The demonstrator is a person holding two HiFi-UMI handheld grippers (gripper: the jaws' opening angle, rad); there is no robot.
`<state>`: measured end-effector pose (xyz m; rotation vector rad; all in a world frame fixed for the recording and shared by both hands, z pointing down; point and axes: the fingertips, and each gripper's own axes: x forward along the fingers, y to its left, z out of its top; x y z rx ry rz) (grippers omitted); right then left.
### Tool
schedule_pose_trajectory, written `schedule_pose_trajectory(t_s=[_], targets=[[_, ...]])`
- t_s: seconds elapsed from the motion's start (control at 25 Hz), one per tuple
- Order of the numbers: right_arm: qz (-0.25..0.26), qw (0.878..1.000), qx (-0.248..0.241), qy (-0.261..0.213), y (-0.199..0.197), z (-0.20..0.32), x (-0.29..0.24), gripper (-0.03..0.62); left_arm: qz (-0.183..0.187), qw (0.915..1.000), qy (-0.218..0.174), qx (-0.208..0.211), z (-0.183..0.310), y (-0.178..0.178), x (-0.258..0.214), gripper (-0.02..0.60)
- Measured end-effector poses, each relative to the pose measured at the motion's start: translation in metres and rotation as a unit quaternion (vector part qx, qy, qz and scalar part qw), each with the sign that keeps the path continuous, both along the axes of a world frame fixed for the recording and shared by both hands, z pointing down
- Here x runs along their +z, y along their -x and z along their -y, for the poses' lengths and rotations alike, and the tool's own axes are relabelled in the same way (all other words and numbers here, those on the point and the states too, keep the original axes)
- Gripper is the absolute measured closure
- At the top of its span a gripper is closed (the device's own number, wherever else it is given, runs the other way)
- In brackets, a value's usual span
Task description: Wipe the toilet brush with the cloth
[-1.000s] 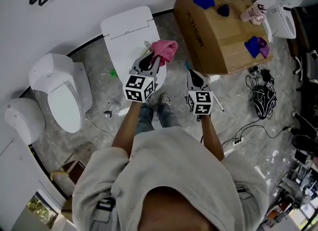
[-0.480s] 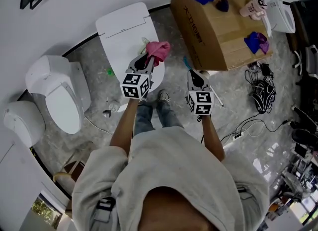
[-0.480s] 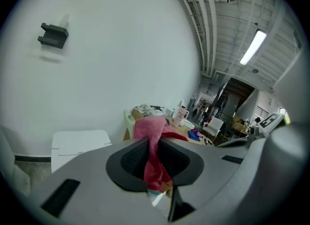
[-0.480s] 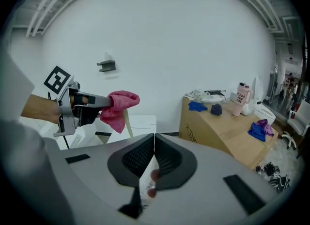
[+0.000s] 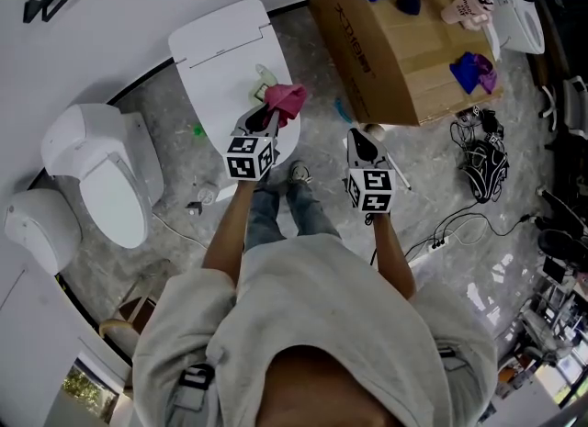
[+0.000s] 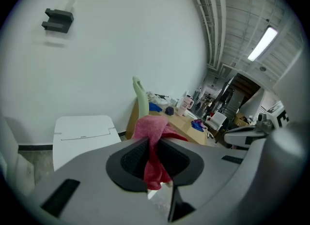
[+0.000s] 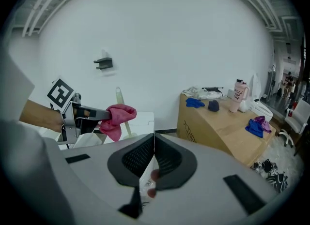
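The left gripper (image 6: 153, 144) has its jaws clamped on a pink cloth (image 6: 154, 131), which bunches above them and hangs in a tail below. The right gripper (image 7: 154, 139) has its jaws pressed together. A thin pale sliver runs down the seam, and I cannot tell what it is.

Only the head view shows a thin white rod (image 5: 401, 177) slanting just beside the right gripper. Just behind the cloth, a pale green toilet brush handle (image 6: 141, 98) stands upright with its base hidden, in front of a white toilet (image 5: 220, 44) with its lid down.

At the upper right, a closed cardboard box (image 7: 218, 127) carries blue cloths (image 7: 194, 103) and a pink tumbler (image 7: 238, 96) on top. The print on both is too small to read.

A black bracket (image 6: 58, 19) sits on the wall.
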<state>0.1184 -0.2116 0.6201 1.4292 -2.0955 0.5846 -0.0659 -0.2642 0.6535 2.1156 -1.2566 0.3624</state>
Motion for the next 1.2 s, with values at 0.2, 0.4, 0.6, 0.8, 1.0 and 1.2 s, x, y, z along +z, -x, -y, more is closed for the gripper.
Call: schedule_pose_trajectory(t_s=[0.2, 0.4, 0.6, 0.8, 1.0, 1.2], targets=[[-0.004, 1.0, 0.003, 0.007, -0.004, -0.004, 0.005, 0.563, 0.005, 0.9997, 0.023, -0.005, -0.003, 0.004, 0.022, 0.509], [-0.007, 1.0, 0.005, 0.012, -0.007, -0.007, 0.008, 0.563, 0.01, 0.999, 0.042, -0.007, -0.004, 0.008, 0.042, 0.509], [-0.009, 1.0, 0.007, 0.015, -0.011, -0.009, 0.01, 0.563, 0.022, 0.998, 0.059, 0.002, -0.007, 0.009, 0.061, 0.509], [-0.008, 1.0, 0.007, 0.014, -0.013, -0.011, 0.008, 0.563, 0.036, 0.9967, 0.072, 0.013, -0.017, 0.008, 0.073, 0.509], [-0.004, 1.0, 0.008, 0.011, -0.013, -0.012, 0.009, 0.563, 0.03, 0.9972, 0.067, 0.016, -0.031, 0.0, 0.064, 0.509], [0.001, 1.0, 0.006, 0.007, -0.011, -0.014, 0.007, 0.563, 0.015, 0.9989, 0.034, 0.03, -0.041, -0.022, 0.031, 0.509]])
